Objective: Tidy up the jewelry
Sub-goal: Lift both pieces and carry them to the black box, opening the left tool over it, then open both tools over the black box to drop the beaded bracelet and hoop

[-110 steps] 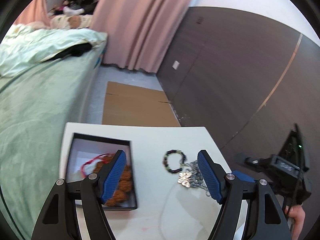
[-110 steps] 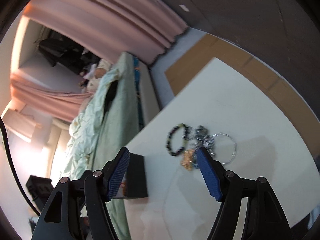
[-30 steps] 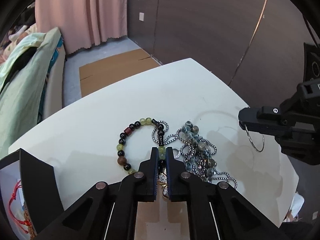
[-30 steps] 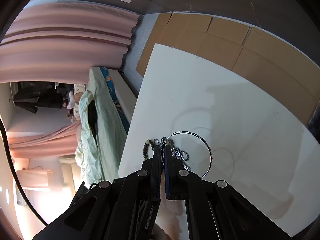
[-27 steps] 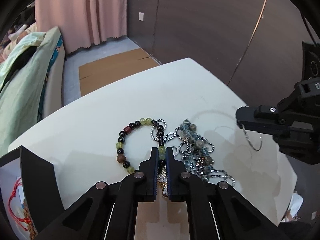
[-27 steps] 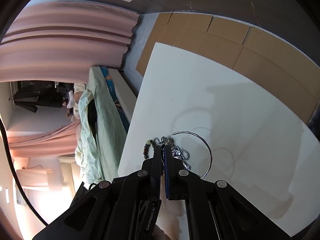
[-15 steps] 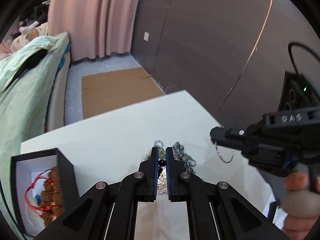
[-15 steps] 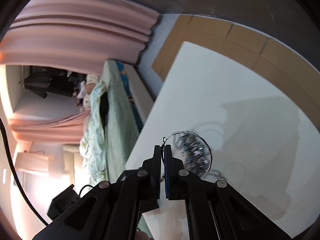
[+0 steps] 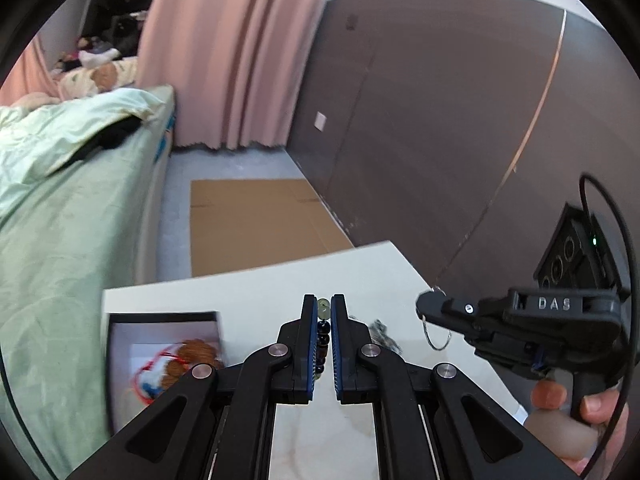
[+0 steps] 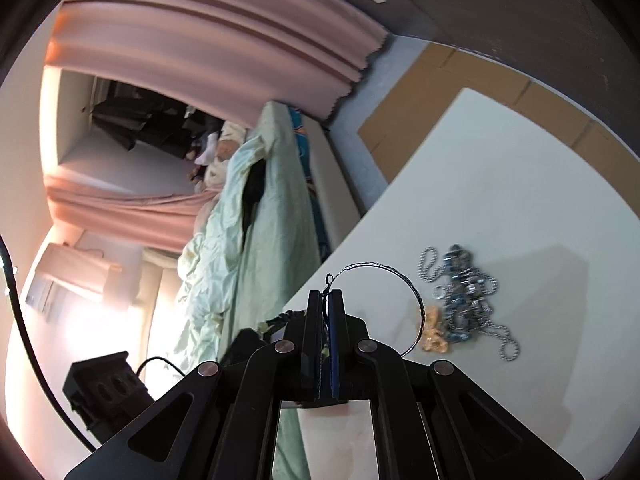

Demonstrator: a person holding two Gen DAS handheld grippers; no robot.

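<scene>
My left gripper (image 9: 324, 306) is shut on a beaded bracelet (image 9: 323, 322) of green and dark beads and holds it above the white table (image 9: 256, 292). My right gripper (image 10: 328, 294) is shut on a thin silver wire bangle (image 10: 416, 300), lifted off the table; it also shows in the left wrist view (image 9: 434, 334). A pile of silver chains and blue-grey beads (image 10: 466, 296) with a gold butterfly piece (image 10: 434, 332) lies on the table. An open black jewelry box (image 9: 164, 356) at the table's left holds brown beads and a red cord.
A bed with green bedding (image 9: 60, 216) runs along the table's left side. Flat cardboard (image 9: 256, 224) lies on the floor beyond the table. A dark wall panel (image 9: 440, 120) stands to the right, pink curtains (image 9: 236, 52) at the back.
Both grippers have risen from the table, the left with the beaded bracelet, the right with the wire bangle. The left view has swung toward the black box.
</scene>
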